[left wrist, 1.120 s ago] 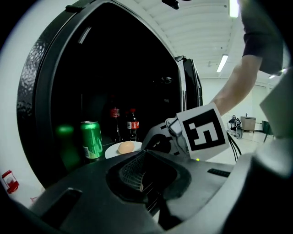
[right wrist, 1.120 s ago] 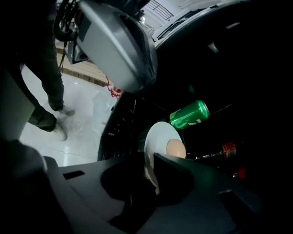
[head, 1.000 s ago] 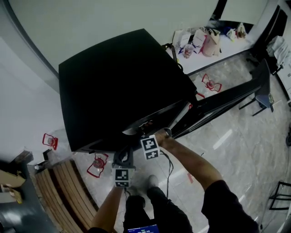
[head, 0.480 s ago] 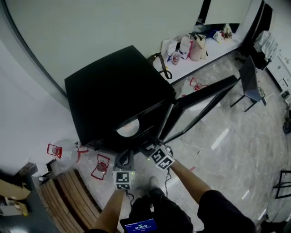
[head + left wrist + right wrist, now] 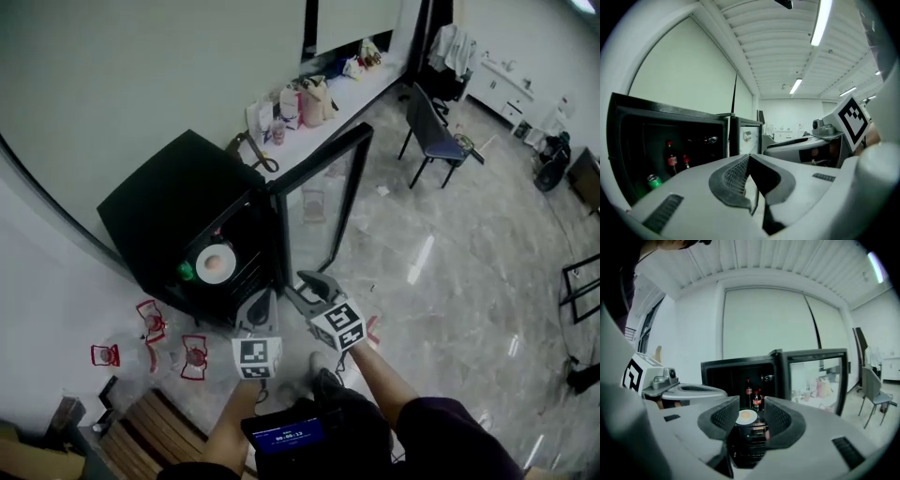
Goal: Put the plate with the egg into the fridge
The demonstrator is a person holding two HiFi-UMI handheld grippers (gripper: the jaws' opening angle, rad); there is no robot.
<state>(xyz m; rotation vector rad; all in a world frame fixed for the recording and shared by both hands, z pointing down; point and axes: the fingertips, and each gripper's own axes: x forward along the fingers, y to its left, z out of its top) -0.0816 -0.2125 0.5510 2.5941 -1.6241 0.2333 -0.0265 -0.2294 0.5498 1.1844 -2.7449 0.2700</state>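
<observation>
- Plate and egg: the round white plate with the fried egg (image 5: 216,263) lies on a shelf inside the small black fridge (image 5: 159,211) at far left, near a green can (image 5: 187,273).
- Its glass-paned door (image 5: 319,202) stands wide open on the right.
- The left gripper (image 5: 260,298) is empty, with its jaws meeting at the tips.
- The right gripper (image 5: 307,284) has just been opening; its jaws stand partly apart with nothing between them.
- The dark interior hides the lower shelves, and the red-capped bottles (image 5: 671,160) barely show.

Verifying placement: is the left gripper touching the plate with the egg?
Apart. Head view: left gripper hangs outside the fridge, clear of the plate inside.
</observation>
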